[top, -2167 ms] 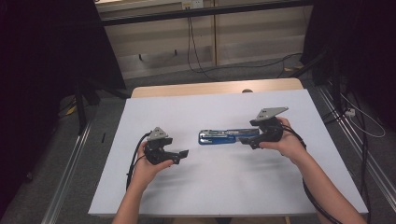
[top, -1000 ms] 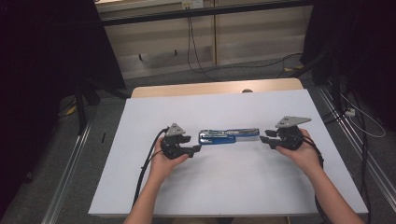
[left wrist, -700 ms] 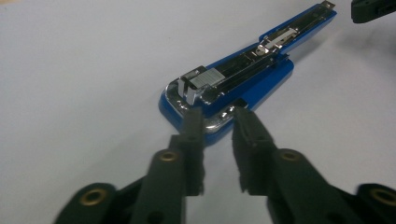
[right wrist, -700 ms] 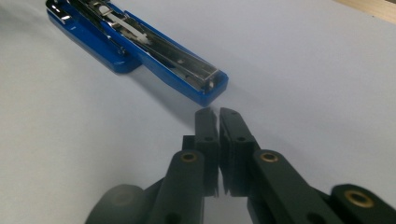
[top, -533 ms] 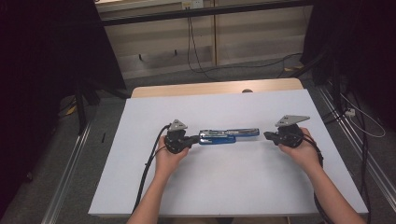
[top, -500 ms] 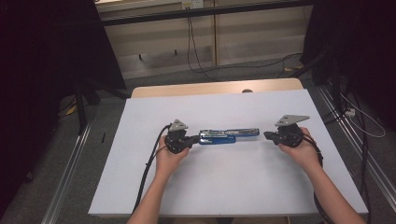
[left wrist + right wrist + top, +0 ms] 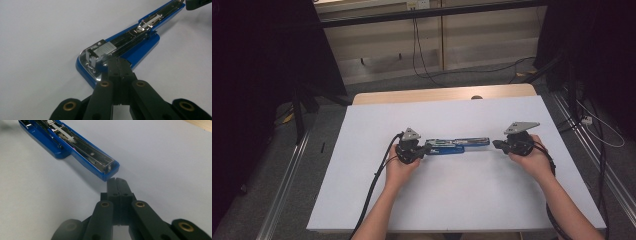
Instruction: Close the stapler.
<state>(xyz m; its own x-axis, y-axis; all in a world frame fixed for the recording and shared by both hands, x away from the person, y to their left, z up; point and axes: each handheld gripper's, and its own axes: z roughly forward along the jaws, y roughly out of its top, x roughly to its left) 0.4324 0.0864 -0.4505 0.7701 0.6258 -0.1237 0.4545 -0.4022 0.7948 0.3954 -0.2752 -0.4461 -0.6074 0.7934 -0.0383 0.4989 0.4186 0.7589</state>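
A blue stapler [image 7: 457, 146] lies opened out flat, its metal staple channel facing up, in the middle of the white table [image 7: 462, 205]. My left gripper [image 7: 424, 149] is at its left end. In the left gripper view the jaws [image 7: 118, 61] are pressed together with nothing between them, and their tips rest against the metal head of the stapler [image 7: 135, 47]. My right gripper [image 7: 496, 144] is shut too. Its tips [image 7: 117, 180] sit just short of the far end of the stapler [image 7: 75, 147], with a small gap between them.
A strip of wooden tabletop [image 7: 442, 95] shows beyond the white sheet at the far edge. A black cable [image 7: 377, 185] trails from the left gripper toward the near edge. Metal rails [image 7: 287, 190] run along the floor on both sides.
The left hand has slid right until its gripper meets the stapler's left end. The right hand, earlier over the stapler, has drawn back to just off its right end.
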